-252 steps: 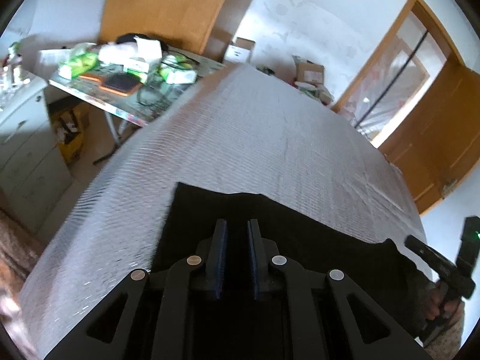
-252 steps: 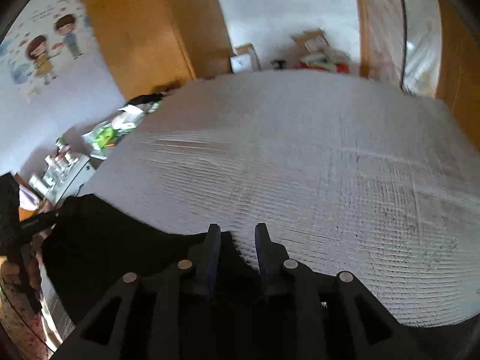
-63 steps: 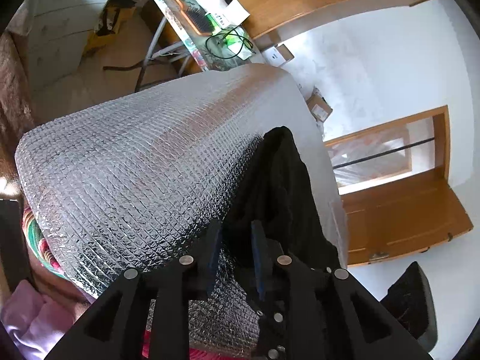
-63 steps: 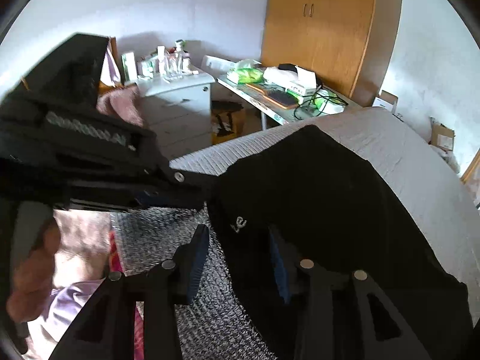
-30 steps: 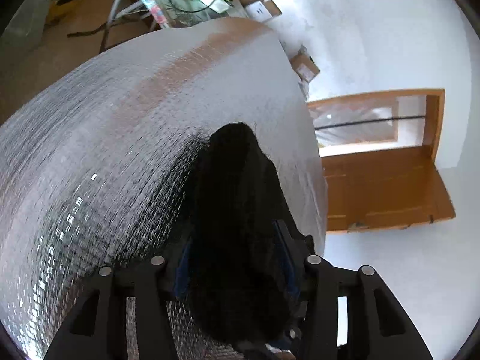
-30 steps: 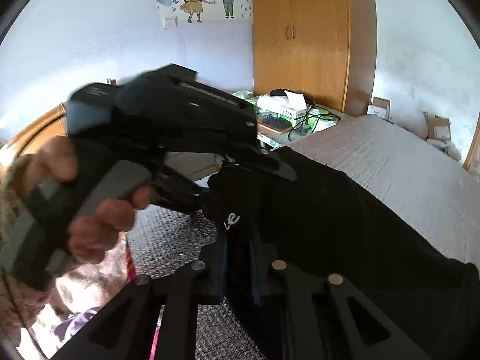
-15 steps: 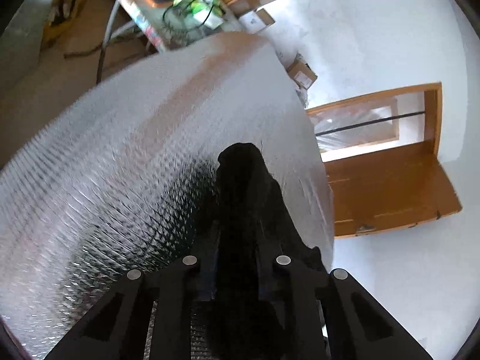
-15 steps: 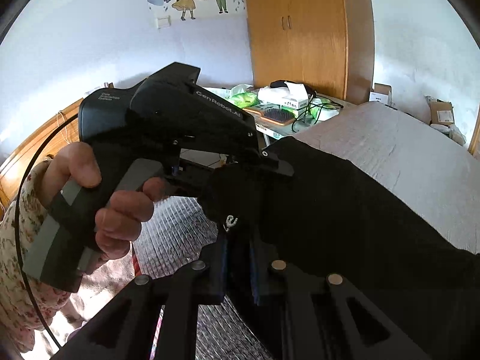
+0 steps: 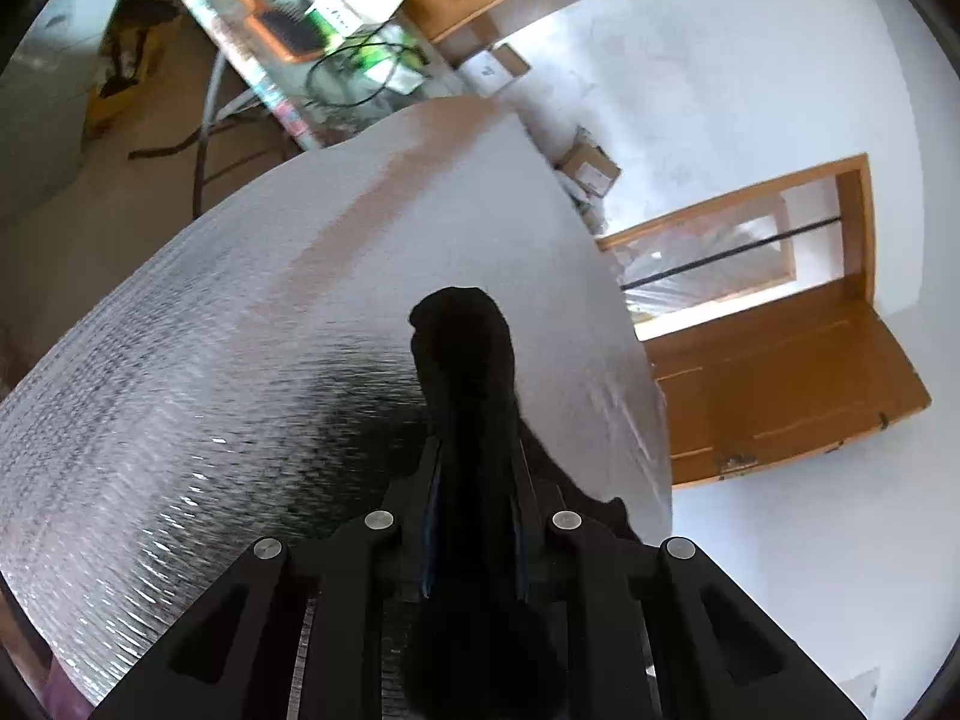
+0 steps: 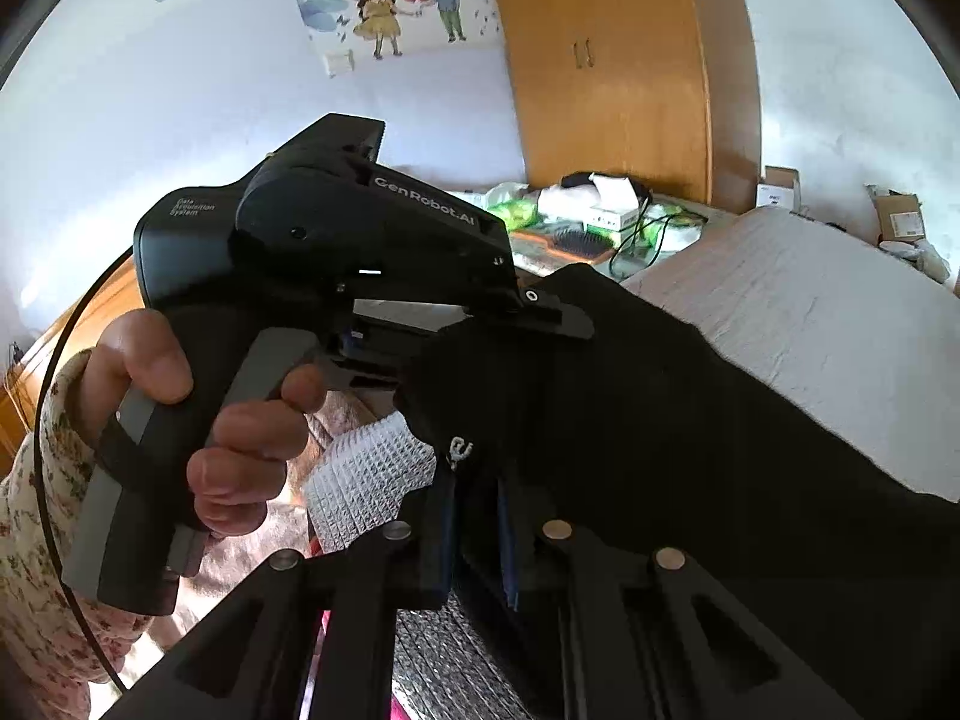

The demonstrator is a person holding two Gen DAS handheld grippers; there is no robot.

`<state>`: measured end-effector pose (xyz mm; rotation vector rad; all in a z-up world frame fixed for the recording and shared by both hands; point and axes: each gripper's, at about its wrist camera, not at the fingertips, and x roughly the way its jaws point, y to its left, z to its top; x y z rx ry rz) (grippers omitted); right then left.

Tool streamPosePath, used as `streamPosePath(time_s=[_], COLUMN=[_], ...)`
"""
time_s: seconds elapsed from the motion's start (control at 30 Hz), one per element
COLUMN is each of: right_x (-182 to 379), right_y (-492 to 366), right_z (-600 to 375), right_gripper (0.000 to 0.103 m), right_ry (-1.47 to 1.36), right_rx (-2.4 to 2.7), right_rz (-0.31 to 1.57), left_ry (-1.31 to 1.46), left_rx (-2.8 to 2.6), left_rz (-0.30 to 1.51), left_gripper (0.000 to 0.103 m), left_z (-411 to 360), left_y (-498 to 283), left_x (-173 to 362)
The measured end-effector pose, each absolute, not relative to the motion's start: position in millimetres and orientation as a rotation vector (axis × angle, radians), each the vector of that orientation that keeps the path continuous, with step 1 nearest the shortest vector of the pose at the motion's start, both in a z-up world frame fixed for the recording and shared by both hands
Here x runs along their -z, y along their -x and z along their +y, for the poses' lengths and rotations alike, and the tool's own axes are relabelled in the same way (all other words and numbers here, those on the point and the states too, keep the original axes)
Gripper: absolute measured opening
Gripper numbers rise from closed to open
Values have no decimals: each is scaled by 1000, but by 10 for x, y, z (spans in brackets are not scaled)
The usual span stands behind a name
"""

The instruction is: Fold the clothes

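both views are bright with daylight. in the left wrist view the light floods in through the doorway [image 9: 714,264] at centre right, blown out to white, and specks of glare glint off the silvery bed cover [image 9: 180,396] at lower left, which is streaked with motion blur. the black garment [image 9: 474,396] shows no detail and drops a soft shadow to its left. fisheye bending curves every edge, with dark vignetted corners.

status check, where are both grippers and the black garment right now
Left gripper jaws just closed, shut on black garment. Right gripper clamped on same garment nearby. Garment trails onto silver mat. Nothing in the way.
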<state>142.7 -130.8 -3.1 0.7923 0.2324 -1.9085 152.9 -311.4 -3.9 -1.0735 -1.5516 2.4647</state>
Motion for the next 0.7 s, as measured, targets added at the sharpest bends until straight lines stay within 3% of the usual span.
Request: streamPosePath(time_s=[0.7], right_x=[-361], right_y=[-1153], right_z=[-385], right_gripper=[12], right_ry=[-695], right_rx=[2014], right_rz=[63], left_ry=[966], left_rx=[-2444], left_rz=[-1303], left_gripper=[19], left_z=[-2180], left_y=[-1347], left_x=[-614])
